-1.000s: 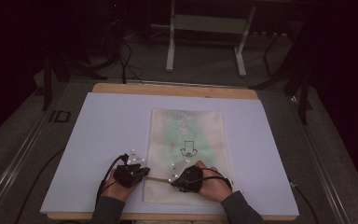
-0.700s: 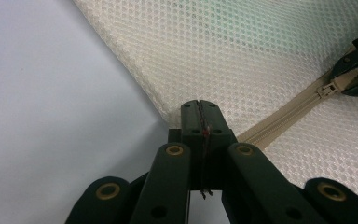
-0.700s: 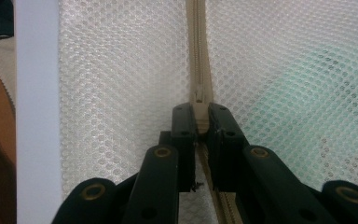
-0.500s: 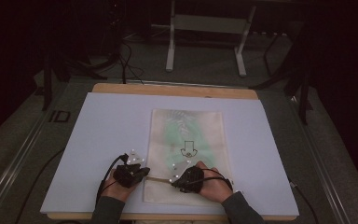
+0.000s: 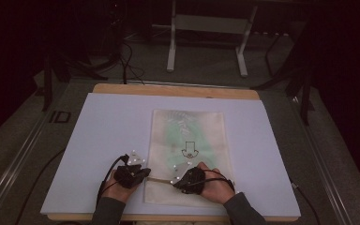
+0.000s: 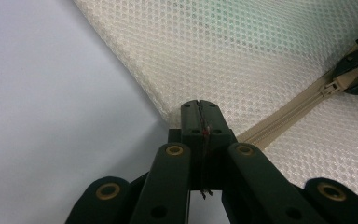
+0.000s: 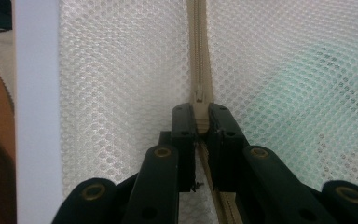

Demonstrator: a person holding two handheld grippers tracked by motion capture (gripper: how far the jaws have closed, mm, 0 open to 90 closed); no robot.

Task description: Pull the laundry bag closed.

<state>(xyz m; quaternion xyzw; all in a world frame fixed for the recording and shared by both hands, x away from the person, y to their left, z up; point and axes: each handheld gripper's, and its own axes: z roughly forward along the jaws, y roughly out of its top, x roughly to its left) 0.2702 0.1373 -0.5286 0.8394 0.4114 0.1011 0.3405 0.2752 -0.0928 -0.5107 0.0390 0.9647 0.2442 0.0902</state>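
Two grippers work the mesh bag: left gripper pinches its corner, right gripper pinches the zipper pull; zipper barely travelled, most remains.

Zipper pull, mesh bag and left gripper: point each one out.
zipper pull point(image 7: 200, 113), right gripper view, on the beige tab clamped between the jaws.
mesh bag point(image 5: 187, 126), high view, on its pale mesh face over the green contents.
left gripper point(image 6: 199, 106), left gripper view, at the closed jaw tips on the bag's corner.
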